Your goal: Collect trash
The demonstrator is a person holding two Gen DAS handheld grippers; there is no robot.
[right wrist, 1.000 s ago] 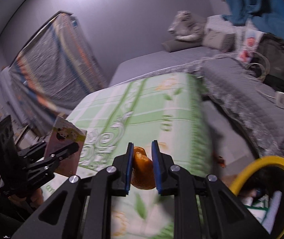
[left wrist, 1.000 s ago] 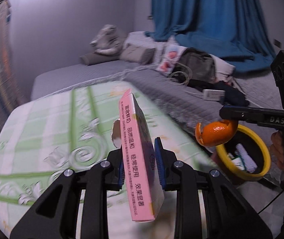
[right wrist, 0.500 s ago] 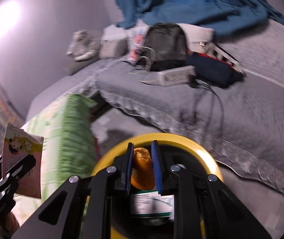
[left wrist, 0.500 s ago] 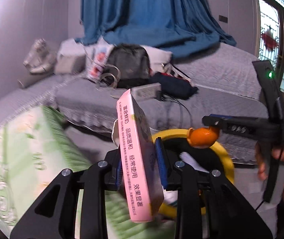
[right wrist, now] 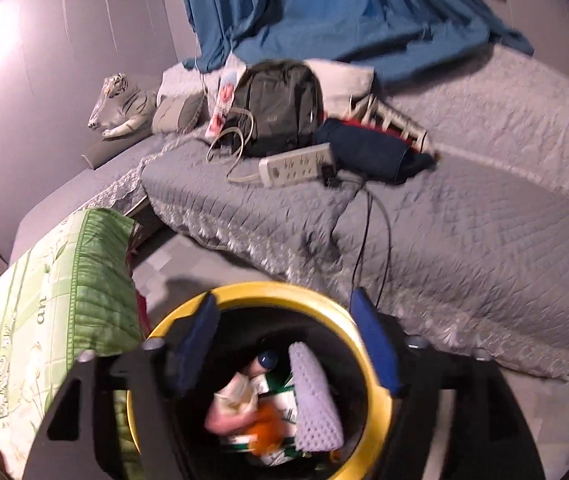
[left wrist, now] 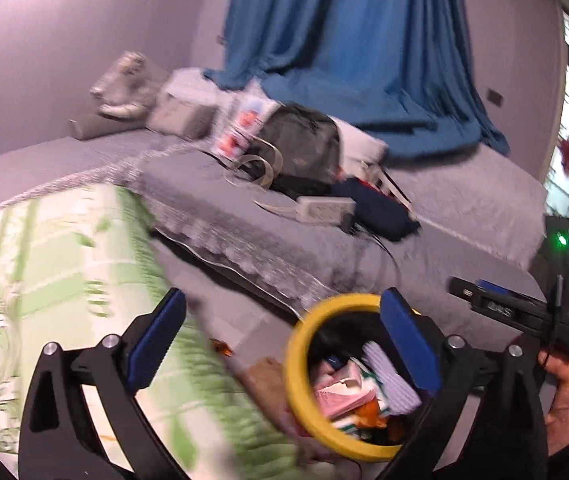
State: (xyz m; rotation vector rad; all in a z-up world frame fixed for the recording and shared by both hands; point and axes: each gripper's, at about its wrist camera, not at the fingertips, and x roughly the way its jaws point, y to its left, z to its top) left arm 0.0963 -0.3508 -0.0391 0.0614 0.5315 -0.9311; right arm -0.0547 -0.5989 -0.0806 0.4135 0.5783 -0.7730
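A yellow-rimmed trash bin (left wrist: 296, 364) stands on the floor between the green quilt and the grey bed; it also shows in the right wrist view (right wrist: 280, 294). Inside lie the pink box (left wrist: 342, 394), the orange peel (right wrist: 270, 426) and other trash, including a lilac knitted piece (right wrist: 314, 392). My left gripper (left wrist: 284, 340) is open and empty above the bin's left rim. My right gripper (right wrist: 286, 346) is open and empty directly over the bin's mouth. The right gripper's body shows at the right in the left wrist view (left wrist: 512, 312).
A green patterned quilt (left wrist: 56, 280) lies left of the bin. A grey bed (right wrist: 464, 220) behind it carries a dark backpack (right wrist: 280, 100), a power strip (right wrist: 296, 164) with a cable hanging down, and a dark blue cloth (right wrist: 372, 152). A blue curtain (left wrist: 348, 48) hangs behind.
Both grippers have opened. The pink box has left my left gripper and the orange peel my right gripper; both now lie in the bin.
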